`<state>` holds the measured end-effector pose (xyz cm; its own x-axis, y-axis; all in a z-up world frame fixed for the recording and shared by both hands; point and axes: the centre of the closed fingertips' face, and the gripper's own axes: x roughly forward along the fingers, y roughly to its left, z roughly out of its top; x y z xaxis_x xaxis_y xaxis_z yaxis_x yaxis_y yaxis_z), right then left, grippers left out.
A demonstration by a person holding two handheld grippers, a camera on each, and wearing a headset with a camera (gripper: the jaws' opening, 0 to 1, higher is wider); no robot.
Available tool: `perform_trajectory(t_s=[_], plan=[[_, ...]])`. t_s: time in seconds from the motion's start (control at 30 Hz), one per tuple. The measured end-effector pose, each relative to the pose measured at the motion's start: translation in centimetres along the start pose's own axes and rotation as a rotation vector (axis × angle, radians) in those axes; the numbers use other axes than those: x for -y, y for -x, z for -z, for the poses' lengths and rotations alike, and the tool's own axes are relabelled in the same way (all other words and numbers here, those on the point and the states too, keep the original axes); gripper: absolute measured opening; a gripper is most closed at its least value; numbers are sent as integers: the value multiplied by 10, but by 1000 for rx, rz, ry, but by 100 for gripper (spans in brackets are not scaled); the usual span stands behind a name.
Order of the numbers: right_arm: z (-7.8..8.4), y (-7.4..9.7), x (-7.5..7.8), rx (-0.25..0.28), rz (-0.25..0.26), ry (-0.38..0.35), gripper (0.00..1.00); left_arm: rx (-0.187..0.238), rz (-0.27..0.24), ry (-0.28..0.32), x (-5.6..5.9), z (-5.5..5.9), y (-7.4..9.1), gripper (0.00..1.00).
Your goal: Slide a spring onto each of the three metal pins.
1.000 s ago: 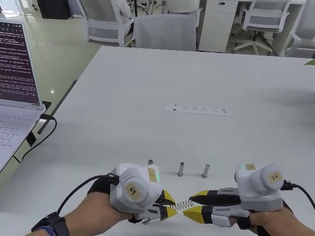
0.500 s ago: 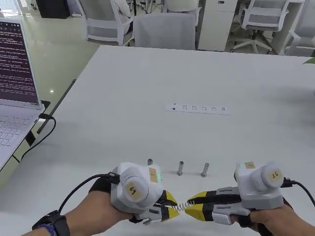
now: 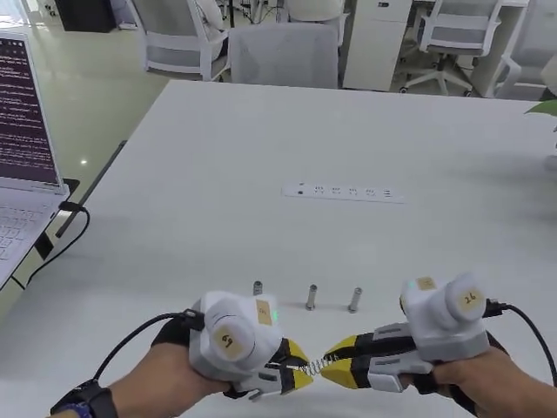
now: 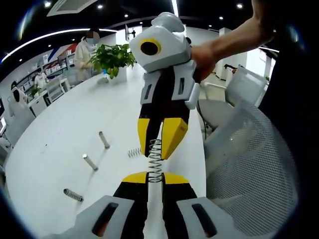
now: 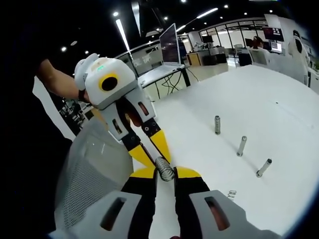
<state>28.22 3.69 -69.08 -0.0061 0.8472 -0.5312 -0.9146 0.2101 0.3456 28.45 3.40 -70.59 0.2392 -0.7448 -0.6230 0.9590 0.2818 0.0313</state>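
White table (image 3: 261, 139); office chairs (image 3: 283, 52) behind; open laptop (image 3: 22, 113) at left; ceiling striplights (image 5: 121, 31).

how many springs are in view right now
3. A held spring spans the left gripper and right gripper; a loose spring lies on the table; a fitted spring sits on the end pin. More may be hidden.

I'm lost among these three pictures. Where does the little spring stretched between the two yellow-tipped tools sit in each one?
Head view: the spring is low centre, nearer the person than the three metal pins.
Left gripper view: centre of the picture, running straight up; pins at lower left.
Right gripper view: just below centre, seen nearly end-on; pins at right.
Shared landmark: the row of three pins.
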Motion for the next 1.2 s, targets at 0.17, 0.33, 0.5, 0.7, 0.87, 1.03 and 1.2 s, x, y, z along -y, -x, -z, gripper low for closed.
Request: perform_trajectory(t_s=[0.17, 0.33, 0.5, 0.7, 0.87, 1.03, 1.2], plan=[[-7, 2, -1, -7, -3, 19, 10, 19, -10, 9, 0, -2, -1, 1], [-7, 2, -3, -53, -13, 71, 9, 27, -12, 5, 0, -3, -1, 1], [-10, 2, -5, -88, -14, 110, 8, 43, -29, 17, -2, -5, -2, 2], [-11, 2, -3, -118, -17, 126, 8, 59, -47, 30, -3, -5, -3, 2], [-11, 2, -3, -140, -19, 146, 8, 64, -55, 34, -4, -5, -5, 3], [-12, 2, -4, -144, -22, 149, 8, 77, -52, 47, -4, -8, -6, 3], [-12, 3, -5, -154, -25, 164, 8, 87, -46, 55, -3, -9, -7, 2]])
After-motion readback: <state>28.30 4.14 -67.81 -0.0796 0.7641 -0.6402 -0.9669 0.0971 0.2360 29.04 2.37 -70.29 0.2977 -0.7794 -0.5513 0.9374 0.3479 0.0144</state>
